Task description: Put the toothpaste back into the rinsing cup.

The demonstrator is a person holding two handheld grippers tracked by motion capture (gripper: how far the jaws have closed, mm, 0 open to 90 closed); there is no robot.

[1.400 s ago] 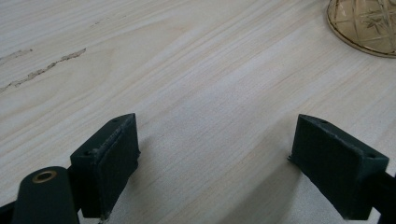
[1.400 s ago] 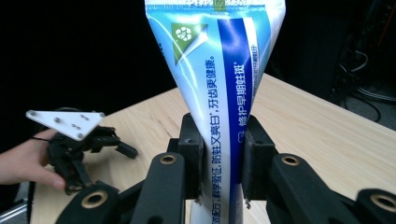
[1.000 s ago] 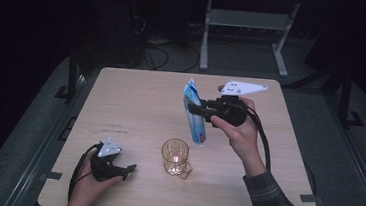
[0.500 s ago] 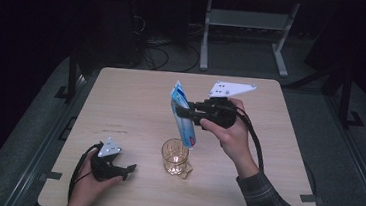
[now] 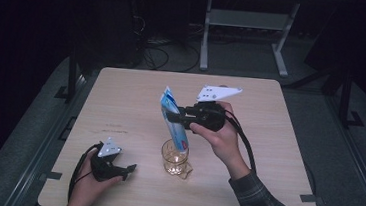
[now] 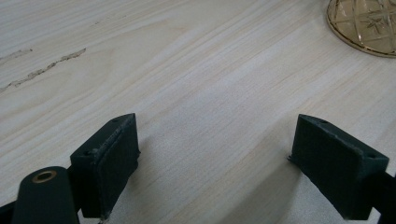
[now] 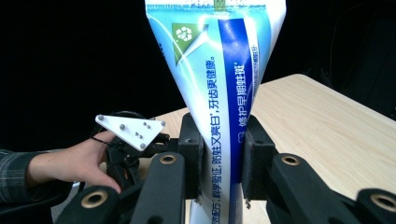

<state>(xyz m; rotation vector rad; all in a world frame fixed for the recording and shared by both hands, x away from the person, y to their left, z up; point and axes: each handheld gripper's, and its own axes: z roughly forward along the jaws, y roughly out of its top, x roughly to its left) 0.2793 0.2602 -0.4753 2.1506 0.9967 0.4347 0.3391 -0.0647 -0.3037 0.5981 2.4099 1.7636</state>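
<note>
A toothpaste tube (image 5: 173, 123) is pinched at mid-length by the right gripper (image 5: 179, 115), its long axis near upright, cap end directly above the glass (image 5: 175, 157). The left gripper (image 5: 126, 170) is rested on the table (image 5: 278, 141), jaws spread, empty.

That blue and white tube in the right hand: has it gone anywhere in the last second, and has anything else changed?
The right tool, shut on the toothpaste tube, has carried it leftward and nearer the person; the tube's lower end now hangs just over the amber glass. Nothing was picked up or let go. The left tool rests open on the table as before, and the glass has not moved.
</note>
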